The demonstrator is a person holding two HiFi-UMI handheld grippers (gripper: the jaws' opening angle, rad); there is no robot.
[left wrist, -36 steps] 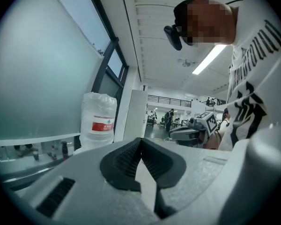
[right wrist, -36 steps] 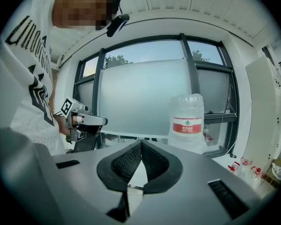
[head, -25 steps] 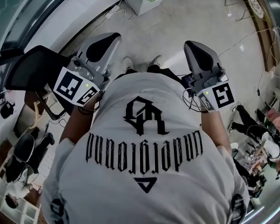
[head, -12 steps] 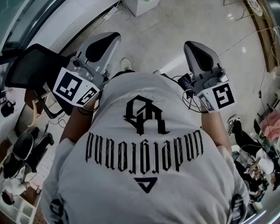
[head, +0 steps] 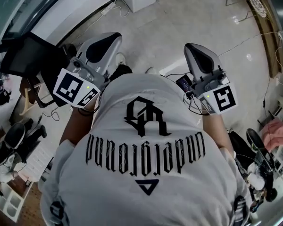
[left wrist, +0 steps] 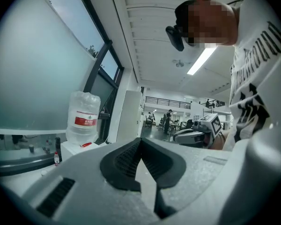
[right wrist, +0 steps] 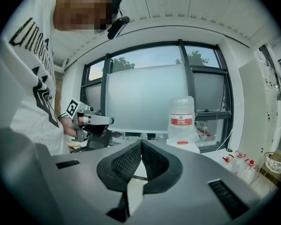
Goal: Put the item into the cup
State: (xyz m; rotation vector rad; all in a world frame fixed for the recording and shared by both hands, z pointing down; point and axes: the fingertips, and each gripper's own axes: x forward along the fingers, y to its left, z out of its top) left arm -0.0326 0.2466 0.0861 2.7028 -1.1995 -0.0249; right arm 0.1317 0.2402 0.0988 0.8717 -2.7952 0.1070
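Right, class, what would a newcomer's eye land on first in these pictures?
The white T-shirt with bold black lettering, filling the head view's middle. Flanking it, the left gripper and right gripper, both shut and empty, held over the floor. Ahead in both gripper views, a big water bottle stands by the window.

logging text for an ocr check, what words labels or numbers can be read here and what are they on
"underground": gothic print across the white t-shirt, upside down in the head view.
Emblem above that print: a stylised logo, letters not clear.
Red label on the water bottle: too small to read.
Left marker cube and right marker cube: black-and-white square code patterns only, no words.
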